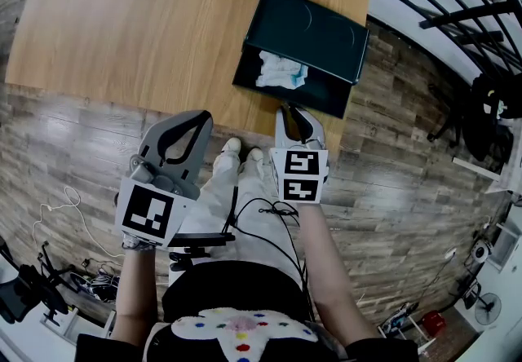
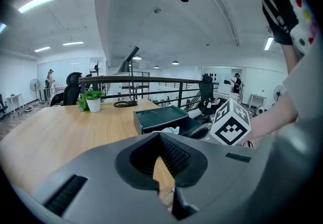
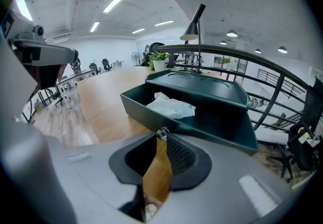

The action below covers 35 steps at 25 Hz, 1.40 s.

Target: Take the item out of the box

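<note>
Toward the upper right of the head view, a dark green box [image 1: 326, 94] lies at the near edge of the wooden counter [image 1: 122, 18] with its lid [image 1: 314, 26] thrown back, and a crumpled white bag [image 1: 277, 71] sits in its left half. The left gripper [image 1: 202, 117] and right gripper [image 1: 292, 110] hover short of the counter edge, the right one just below the box.

Low in the left gripper view, the jaws meet at their tips [image 2: 160, 134] with nothing held. The box [image 2: 159, 116] is ahead and to the right, well apart, and the right gripper's marker cube [image 2: 230, 122] shows beside it.

At the bottom of the right gripper view, the jaws [image 3: 161, 134] are likewise closed and empty, pointing at the near box wall [image 3: 144, 109]. The bag [image 3: 171, 106] lies just beyond that wall.

The right gripper looks best placed for the reach. Its jaws should be spread before it crosses the wall, then lowered onto a raised fold of the bag rather than its flat edge. Thin material may slip, so pinch deep and lift straight up, clear of the lid. The left gripper could steady the box.
</note>
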Each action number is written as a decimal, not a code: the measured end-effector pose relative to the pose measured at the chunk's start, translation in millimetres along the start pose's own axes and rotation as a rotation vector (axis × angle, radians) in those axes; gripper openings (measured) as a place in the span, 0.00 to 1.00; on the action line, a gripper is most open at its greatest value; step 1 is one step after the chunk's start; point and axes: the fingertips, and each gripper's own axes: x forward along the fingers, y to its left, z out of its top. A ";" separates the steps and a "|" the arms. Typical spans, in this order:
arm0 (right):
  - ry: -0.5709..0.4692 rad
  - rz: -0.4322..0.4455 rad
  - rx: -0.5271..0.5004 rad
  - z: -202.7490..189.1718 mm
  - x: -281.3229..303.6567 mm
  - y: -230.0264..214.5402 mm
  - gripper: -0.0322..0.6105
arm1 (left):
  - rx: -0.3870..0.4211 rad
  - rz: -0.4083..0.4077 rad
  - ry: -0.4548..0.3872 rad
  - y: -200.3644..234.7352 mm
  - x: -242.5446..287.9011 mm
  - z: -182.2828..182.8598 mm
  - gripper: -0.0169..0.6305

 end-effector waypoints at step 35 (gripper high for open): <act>-0.191 -0.020 0.086 38.7 -80.4 -24.5 0.06 | 0.063 -0.031 -0.068 -25.7 -4.9 45.6 0.03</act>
